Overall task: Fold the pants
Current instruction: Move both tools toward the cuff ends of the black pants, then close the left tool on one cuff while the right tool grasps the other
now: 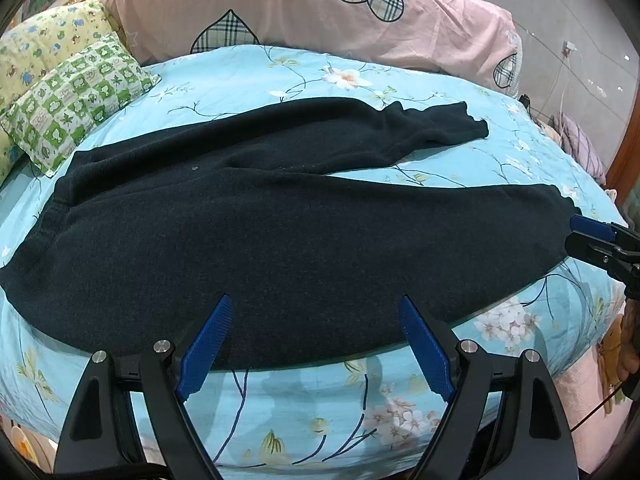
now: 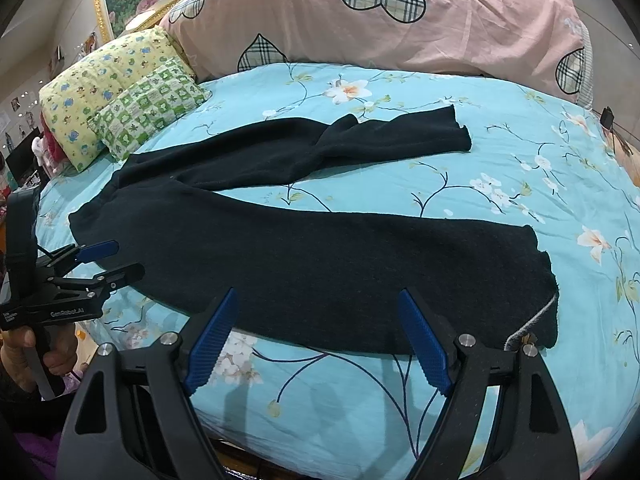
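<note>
A pair of dark, soft knitted fleece pants lies spread flat on the pale blue floral bedsheet, waistband to the left and two legs splayed in a V toward the right, the far leg well apart from the near leg at the cuffs. We hold the left gripper low over the near edge of the seat, its blue ribbed pads spread wide and gripping nothing; the right gripper hangs likewise wide and empty over the near leg, just short of the hem. We judge the cloth light, limp and thick enough to bunch, not slippery, so it should drape wherever lifted; sensible holds would be the waistband corner at the left and the near cuff at the right, which would let one leg be carried over onto the other. At the left rear stand a yellow printed pillow and a green-and-white checked cushion, the latter near the waistband yet not touching it as far as we can tell; along the back runs a pink quilt with plaid heart patches. None of these lies in the folding path, and the sheet between the legs is bare.
</note>
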`<action>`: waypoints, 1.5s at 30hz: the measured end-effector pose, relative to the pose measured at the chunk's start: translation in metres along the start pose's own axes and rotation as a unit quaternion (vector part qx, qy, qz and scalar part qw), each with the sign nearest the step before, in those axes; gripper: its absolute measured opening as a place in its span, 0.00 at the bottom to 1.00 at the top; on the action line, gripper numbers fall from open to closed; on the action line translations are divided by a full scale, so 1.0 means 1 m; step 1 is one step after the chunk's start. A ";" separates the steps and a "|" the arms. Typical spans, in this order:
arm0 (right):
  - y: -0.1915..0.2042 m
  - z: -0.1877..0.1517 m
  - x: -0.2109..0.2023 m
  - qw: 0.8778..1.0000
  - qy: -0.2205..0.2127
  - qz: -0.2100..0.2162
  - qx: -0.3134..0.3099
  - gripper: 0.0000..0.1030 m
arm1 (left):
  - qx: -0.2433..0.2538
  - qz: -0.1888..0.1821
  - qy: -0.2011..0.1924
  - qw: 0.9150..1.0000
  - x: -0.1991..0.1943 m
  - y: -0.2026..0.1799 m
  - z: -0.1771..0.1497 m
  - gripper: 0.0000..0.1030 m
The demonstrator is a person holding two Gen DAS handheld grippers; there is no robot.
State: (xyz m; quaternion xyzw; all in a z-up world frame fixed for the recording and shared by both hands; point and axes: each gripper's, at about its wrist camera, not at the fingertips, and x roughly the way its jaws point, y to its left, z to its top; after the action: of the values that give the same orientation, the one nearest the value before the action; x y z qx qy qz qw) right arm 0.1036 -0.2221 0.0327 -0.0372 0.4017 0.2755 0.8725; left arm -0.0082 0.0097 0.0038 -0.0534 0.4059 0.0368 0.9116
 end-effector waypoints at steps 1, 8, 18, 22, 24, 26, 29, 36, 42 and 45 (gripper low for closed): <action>0.002 0.000 0.000 1.000 -0.001 0.001 -0.001 0.80 | 0.000 -0.001 0.000 1.000 0.000 0.000 0.000 0.83; 0.005 0.002 -0.003 1.000 -0.003 0.003 -0.003 0.80 | 0.003 -0.009 0.002 1.000 -0.002 -0.001 -0.001 0.84; 0.005 0.002 -0.003 1.000 -0.002 0.006 -0.002 0.80 | 0.003 -0.016 0.013 1.000 0.002 -0.002 0.004 0.84; 0.005 0.002 -0.003 1.000 0.001 0.009 -0.001 0.80 | 0.007 -0.019 0.017 1.000 0.006 0.001 0.009 0.84; 0.005 0.002 -0.002 1.000 0.002 0.007 0.001 0.80 | 0.008 -0.023 0.019 1.000 0.007 0.002 0.011 0.84; 0.001 0.004 0.002 1.000 0.004 0.008 0.003 0.80 | 0.011 -0.025 0.021 0.999 0.009 0.001 0.013 0.84; -0.006 0.008 0.005 1.000 0.007 0.012 0.010 0.80 | 0.020 -0.027 0.022 0.999 0.011 0.002 0.020 0.84; -0.020 0.024 0.010 1.000 0.010 0.014 0.020 0.80 | 0.028 -0.034 0.019 0.999 0.017 0.005 0.045 0.84; -0.038 0.048 0.015 0.999 0.006 0.016 0.032 0.80 | 0.039 -0.037 0.010 0.998 0.023 0.007 0.076 0.84; -0.050 0.062 0.019 0.999 0.005 0.019 0.039 0.80 | 0.045 -0.042 0.010 0.998 0.030 0.009 0.093 0.84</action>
State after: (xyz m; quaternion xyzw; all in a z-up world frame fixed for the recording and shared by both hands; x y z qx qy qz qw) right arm 0.1815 -0.2383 0.0535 0.0038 0.4171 0.2760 0.8659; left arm 0.0789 0.0310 0.0428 -0.0294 0.4141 -0.0202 0.9095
